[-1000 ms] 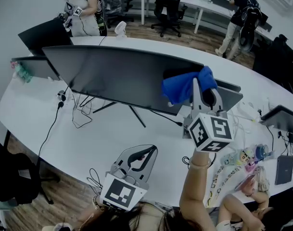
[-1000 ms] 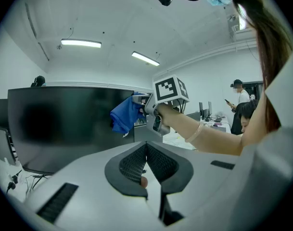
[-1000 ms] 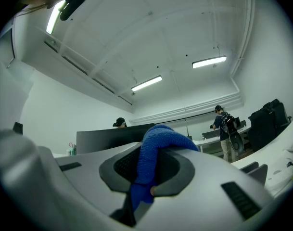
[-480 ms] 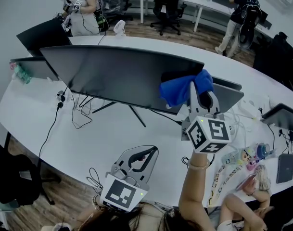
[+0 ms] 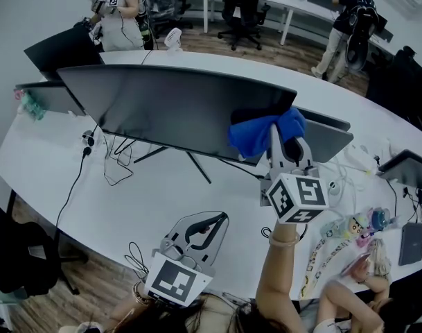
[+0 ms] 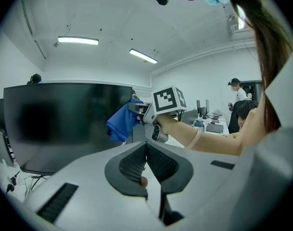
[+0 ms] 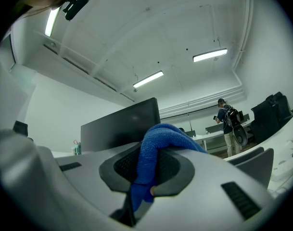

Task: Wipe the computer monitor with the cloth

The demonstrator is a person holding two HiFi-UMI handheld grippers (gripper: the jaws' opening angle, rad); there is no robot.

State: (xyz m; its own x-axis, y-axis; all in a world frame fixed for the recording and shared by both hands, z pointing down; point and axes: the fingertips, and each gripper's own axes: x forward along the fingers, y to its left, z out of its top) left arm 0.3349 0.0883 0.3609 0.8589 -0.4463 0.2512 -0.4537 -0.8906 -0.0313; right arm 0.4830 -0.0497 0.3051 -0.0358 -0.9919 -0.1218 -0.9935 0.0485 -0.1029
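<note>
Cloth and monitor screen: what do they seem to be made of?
Cloth: blue, soft fabric, probably microfibre; the right gripper view shows a fuzzy nap and limp folds. Monitor screen: dark panel with a fairly matte finish, giving only dim, diffuse reflections; glass or plastic cannot be told.

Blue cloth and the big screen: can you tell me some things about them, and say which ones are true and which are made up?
1. The right gripper is pinching the blue cloth. True.
2. The left gripper is holding the cloth too. False: its jaws are closed on nothing, low down near the person, away from the cloth.
3. The cloth is up at the right end of the big monitor. True.
4. The monitor lies flat on the white table. False: it stands up on its stand.
</note>
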